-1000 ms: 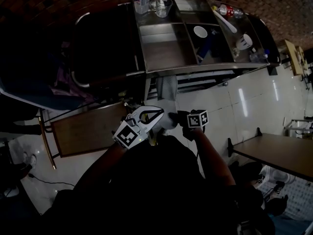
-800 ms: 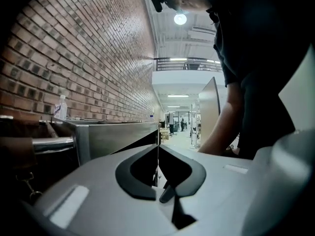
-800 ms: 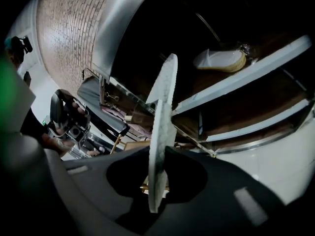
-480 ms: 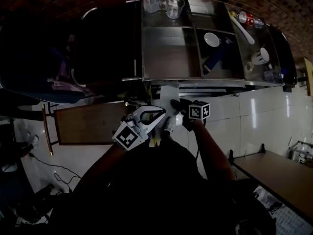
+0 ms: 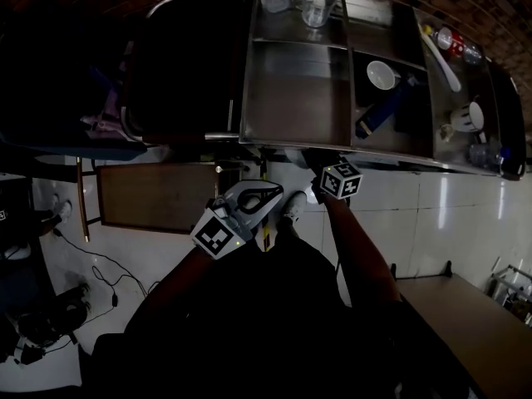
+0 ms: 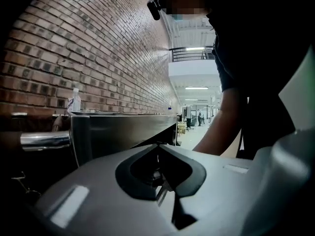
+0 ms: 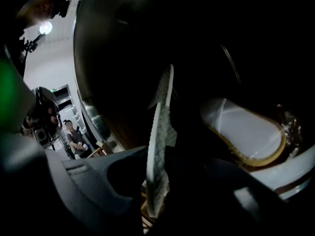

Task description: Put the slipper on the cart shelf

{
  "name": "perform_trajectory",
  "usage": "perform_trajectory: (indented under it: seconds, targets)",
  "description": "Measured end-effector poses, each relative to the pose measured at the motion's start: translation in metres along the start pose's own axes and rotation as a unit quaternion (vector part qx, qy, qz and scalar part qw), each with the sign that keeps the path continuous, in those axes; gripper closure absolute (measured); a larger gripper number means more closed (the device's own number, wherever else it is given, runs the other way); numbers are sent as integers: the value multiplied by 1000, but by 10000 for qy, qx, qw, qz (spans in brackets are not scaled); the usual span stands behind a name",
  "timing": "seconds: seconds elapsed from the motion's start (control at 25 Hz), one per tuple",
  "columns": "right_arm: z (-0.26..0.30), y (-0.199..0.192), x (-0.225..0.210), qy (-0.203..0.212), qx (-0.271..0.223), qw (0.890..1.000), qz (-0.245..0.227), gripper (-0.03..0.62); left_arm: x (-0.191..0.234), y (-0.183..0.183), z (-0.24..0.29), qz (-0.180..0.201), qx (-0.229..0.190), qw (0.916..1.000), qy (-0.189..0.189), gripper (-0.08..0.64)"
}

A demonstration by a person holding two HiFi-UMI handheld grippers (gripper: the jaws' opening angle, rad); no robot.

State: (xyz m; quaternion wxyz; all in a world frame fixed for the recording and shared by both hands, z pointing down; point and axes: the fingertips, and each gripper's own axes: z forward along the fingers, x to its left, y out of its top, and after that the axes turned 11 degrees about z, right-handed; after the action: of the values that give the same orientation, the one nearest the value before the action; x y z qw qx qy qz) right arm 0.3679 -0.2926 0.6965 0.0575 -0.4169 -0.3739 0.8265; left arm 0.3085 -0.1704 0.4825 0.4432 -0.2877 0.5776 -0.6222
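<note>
Right gripper (image 7: 158,154): narrow, clamped on the slipper (image 7: 162,107), which stands edge-on, its lattice-tread sole showing between the jaws.
Left gripper (image 6: 157,145): jaws together with nothing between them, low centre of the head view, just short of the cart.
Cart (image 5: 291,98): its steel top fills the upper frame, and the right gripper reaches under its near edge.
Shelf: dark below the top; a pale slipper-like shape (image 7: 243,134), probably the mate, lies at the right of the right gripper view.
Step in hand: bringing the slipper in over the shelf.
Doing it well: roll the slipper sole-down, clear the top's edge, lower it just beside the pale shape, and open only once the sole rests.
</note>
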Motion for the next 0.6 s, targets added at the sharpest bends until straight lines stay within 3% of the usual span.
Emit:
perform_trajectory:
  seconds: [0.6]
  targets:
    - [21, 35, -8, 81, -522, 9985, -117, 522, -6, -7, 6, -105, 171, 9997, 115, 552]
